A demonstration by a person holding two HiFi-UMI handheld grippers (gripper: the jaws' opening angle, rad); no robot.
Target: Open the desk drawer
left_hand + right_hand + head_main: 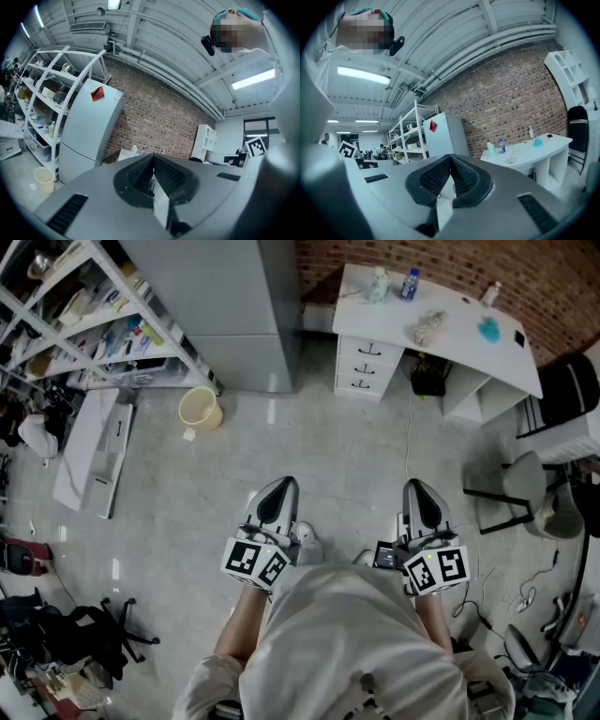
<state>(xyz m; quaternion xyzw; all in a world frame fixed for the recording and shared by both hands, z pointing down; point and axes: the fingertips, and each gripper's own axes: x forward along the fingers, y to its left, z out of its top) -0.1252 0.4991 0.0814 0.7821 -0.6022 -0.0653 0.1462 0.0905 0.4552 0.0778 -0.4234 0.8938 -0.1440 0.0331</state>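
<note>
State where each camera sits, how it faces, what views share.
Head view: on the person's head, steeply down at the grey floor; shows white-shirted torso, left hand-held gripper, right hand-held gripper.
Left gripper view: rides the left hand-held gripper, level along its jaws toward the grey refrigerator.
Right gripper view: rides the right one, past its jaws facing the curved white desk.
Shared: both gripper views show refrigerator and red brick wall.

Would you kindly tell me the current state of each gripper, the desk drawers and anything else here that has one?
left gripper: shut, nothing between its jaws.
right gripper: shut, nothing between its jaws.
desk drawers: all three shut.
refrigerator: doors shut.
bucket: upright on the floor.
blue-capped bottle: upright on the desk, capped.
</note>
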